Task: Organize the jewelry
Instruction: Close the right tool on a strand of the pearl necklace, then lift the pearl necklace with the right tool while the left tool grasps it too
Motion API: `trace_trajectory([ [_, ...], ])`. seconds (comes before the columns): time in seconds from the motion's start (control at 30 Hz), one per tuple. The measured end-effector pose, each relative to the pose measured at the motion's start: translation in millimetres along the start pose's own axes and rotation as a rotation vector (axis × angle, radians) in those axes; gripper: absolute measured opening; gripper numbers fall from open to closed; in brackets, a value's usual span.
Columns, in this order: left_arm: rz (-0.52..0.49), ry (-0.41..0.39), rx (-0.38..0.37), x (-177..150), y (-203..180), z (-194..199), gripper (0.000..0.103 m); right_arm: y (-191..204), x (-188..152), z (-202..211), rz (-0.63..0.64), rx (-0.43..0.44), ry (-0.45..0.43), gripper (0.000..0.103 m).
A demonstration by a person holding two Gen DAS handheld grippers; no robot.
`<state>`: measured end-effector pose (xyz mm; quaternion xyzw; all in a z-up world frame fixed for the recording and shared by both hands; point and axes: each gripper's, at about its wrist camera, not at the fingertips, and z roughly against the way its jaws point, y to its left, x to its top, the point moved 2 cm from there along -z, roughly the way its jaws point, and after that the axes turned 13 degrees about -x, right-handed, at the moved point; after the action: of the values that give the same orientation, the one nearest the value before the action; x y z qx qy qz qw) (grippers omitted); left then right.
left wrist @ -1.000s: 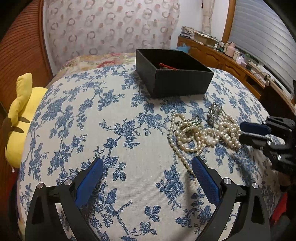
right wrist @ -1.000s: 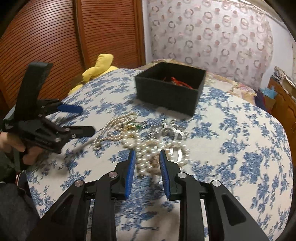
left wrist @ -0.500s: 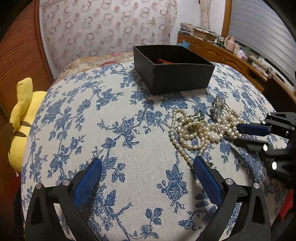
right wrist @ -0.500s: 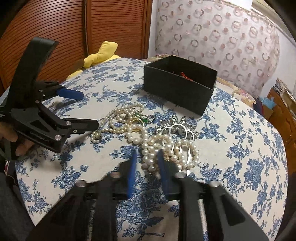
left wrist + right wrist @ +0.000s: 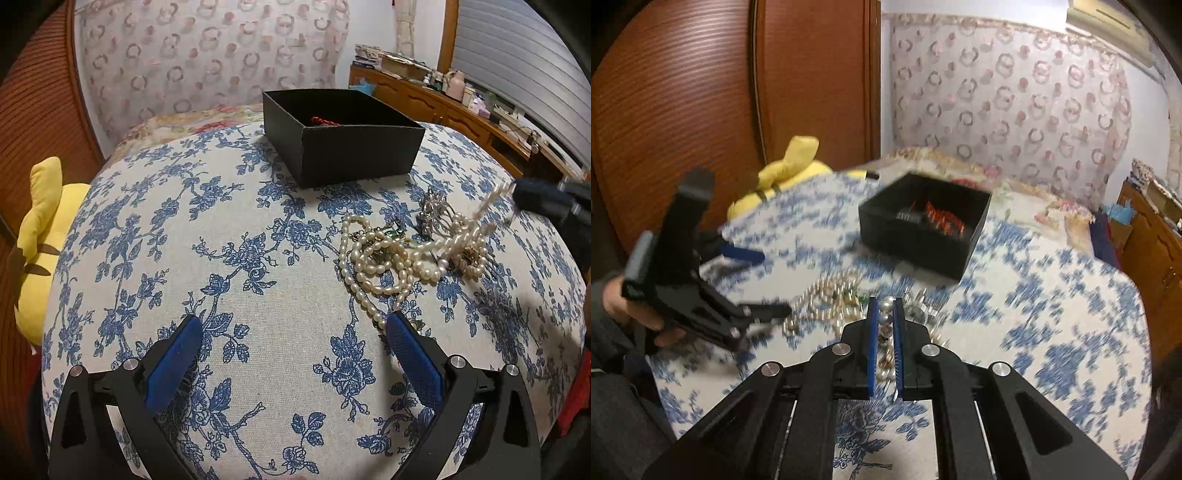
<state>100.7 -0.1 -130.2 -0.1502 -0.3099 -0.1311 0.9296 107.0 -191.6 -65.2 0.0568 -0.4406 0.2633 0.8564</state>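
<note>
A tangle of pearl necklaces with silver pieces lies on the blue-flowered cloth. My right gripper is shut on a pearl strand and lifts it from the pile; in the left wrist view the raised strand runs up to it at the right edge. My left gripper is open and empty, low over the cloth, its right finger beside the pile's tail. An open black box with a red item stands behind; it also shows in the right wrist view.
A yellow plush toy lies off the left edge of the cloth. A wooden sideboard with clutter runs along the right. A brown ribbed door and a patterned curtain stand behind.
My right gripper has closed on a pearl strand and risen, pulling the strand up from the pile. The left gripper has stayed open and nearly still.
</note>
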Motion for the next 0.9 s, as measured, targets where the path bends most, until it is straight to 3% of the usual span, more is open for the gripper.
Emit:
trace_trajectory([
  [0.13, 0.006, -0.004, -0.006, 0, 0, 1, 0.095, -6, 15, 17, 0.0, -0.011, -0.046, 0.008],
  [0.23, 0.026, -0.025, -0.059, 2, 1, 4, 0.094, -7, 24, 25, 0.01, -0.028, -0.069, 0.008],
  [0.3, 0.033, -0.034, -0.085, 5, 0, 5, 0.076, -9, 28, 30, 0.011, -0.034, -0.082, 0.008],
  [0.4, 0.037, -0.036, -0.098, 12, -2, 4, 0.059, -12, 32, 34, 0.01, -0.047, -0.097, 0.008],
  [0.6, 0.002, -0.01, -0.092, 22, -11, -7, 0.038, -16, 34, 36, 0.002, -0.057, -0.104, 0.009],
  [0.8, -0.01, -0.007, -0.005, 20, 1, -3, 0.037, -16, 34, 34, 0.0, -0.057, -0.101, 0.009],
  [0.9, 0.012, -0.008, -0.02, 19, 9, -1, 0.037, -16, 34, 35, -0.002, -0.058, -0.101, 0.009],
])
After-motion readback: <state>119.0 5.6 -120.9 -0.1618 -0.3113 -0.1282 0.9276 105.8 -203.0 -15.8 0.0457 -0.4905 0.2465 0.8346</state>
